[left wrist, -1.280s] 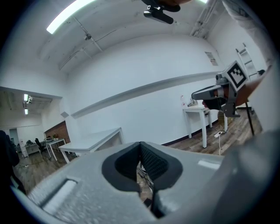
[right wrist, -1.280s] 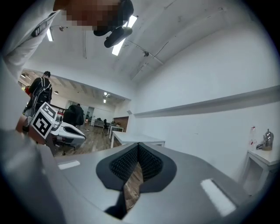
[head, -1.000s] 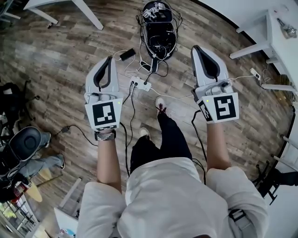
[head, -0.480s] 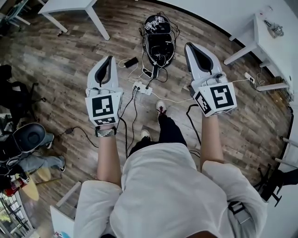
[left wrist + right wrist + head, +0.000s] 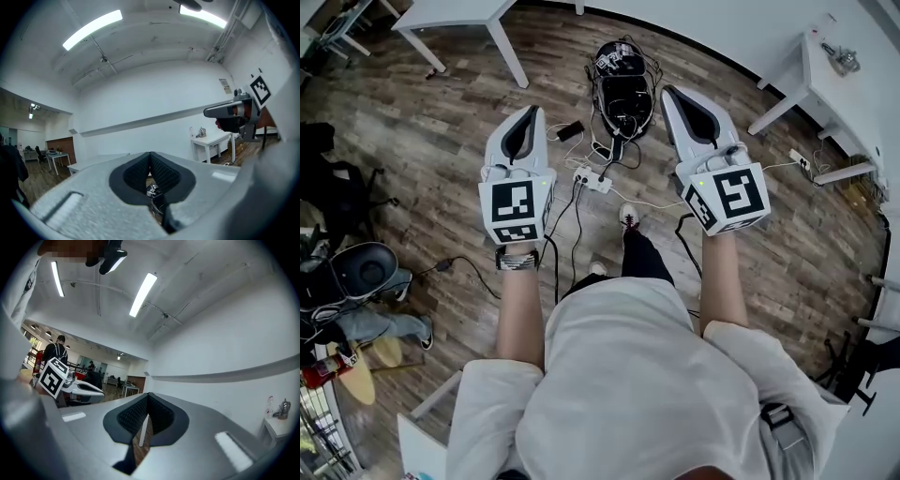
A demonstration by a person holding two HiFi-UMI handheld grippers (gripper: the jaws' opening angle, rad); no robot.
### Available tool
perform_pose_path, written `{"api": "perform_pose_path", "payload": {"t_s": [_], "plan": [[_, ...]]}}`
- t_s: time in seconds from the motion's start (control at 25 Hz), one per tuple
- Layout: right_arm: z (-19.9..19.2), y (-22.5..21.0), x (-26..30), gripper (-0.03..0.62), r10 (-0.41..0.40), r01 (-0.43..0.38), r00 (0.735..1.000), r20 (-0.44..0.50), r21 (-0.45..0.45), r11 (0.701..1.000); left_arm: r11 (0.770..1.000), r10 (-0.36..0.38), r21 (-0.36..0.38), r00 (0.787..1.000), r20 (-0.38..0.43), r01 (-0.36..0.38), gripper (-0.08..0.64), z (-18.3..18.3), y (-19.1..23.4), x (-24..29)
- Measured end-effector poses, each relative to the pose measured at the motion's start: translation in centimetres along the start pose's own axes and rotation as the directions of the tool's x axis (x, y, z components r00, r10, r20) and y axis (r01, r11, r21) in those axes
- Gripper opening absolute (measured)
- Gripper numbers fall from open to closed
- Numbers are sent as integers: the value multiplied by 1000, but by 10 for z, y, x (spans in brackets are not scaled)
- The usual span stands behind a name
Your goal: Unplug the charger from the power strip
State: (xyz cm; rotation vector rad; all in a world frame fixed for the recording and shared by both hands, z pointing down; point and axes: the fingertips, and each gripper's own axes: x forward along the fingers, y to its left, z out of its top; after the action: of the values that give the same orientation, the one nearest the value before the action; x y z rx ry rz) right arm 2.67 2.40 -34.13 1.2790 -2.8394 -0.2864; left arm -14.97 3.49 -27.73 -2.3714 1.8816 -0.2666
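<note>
Underlying floor [image 5: 441, 122]: wood planks; the white power strip [image 5: 592, 178] lies on it.
Person [image 5: 628, 375]: white shirt and dark trousers, standing over the power strip with a tool in each hand, one shoe [image 5: 625, 217] just short of it.
White surfaces: one [image 5: 455, 14] well off to the upper left of the power strip, another [image 5: 825, 66] well off to its right.
Black case [image 5: 623, 84]: open and full of cables, just beyond the power strip.
Left tool [image 5: 529, 112]: left of the power strip in the head view and apart from it; pads [image 5: 161, 173] pressed together, nothing between them.
Right tool [image 5: 668, 92]: right of the power strip and apart from it; pads [image 5: 133, 417] closed on each other, empty.
Charger [image 5: 572, 130]: black brick on the floor near the power strip, to its upper left; too small to tell whether its plug is seated.
</note>
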Motion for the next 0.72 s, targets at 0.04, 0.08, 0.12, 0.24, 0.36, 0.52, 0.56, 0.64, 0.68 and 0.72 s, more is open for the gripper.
{"api": "perform_pose_path", "payload": {"t_s": [0.04,0.08,0.12,0.24,0.36,0.52,0.56,0.64,0.68,0.72], "plan": [[1,4,-2,0,1,-1,1000,2,1,1000,1000,-5,2,1000,3,5,5,2,-1,-3],[2,7,-3,0,1,-1,1000,3,3,1000,1000,-9,4,1000,7,9,5,4,-1,-5],[4,10,-4,0,1,-1,1000,4,5,1000,1000,-11,5,1000,11,11,5,7,0,-8],[8,17,-8,0,0,0,1000,8,10,1000,1000,-13,14,1000,17,13,5,12,2,-14],[10,18,-13,0,-7,7,1000,11,12,1000,999,-22,25,1000,17,21,5,15,1,-18],[10,20,-18,0,-23,23,1000,5,5,1000,999,-34,27,999,23,33,5,17,-1,-21],[9,21,-18,0,-26,26,1000,2,4,1000,999,-37,26,999,24,36,5,16,-1,-22],[6,23,-19,0,-30,30,1000,-6,3,1000,999,-45,24,999,24,44,5,14,-3,-23],[6,23,-19,0,-32,32,999,-9,2,999,999,-49,23,999,23,48,5,13,-4,-24],[5,23,-19,0,-34,34,999,-12,2,999,998,-52,22,998,21,52,5,13,-4,-24]]}}
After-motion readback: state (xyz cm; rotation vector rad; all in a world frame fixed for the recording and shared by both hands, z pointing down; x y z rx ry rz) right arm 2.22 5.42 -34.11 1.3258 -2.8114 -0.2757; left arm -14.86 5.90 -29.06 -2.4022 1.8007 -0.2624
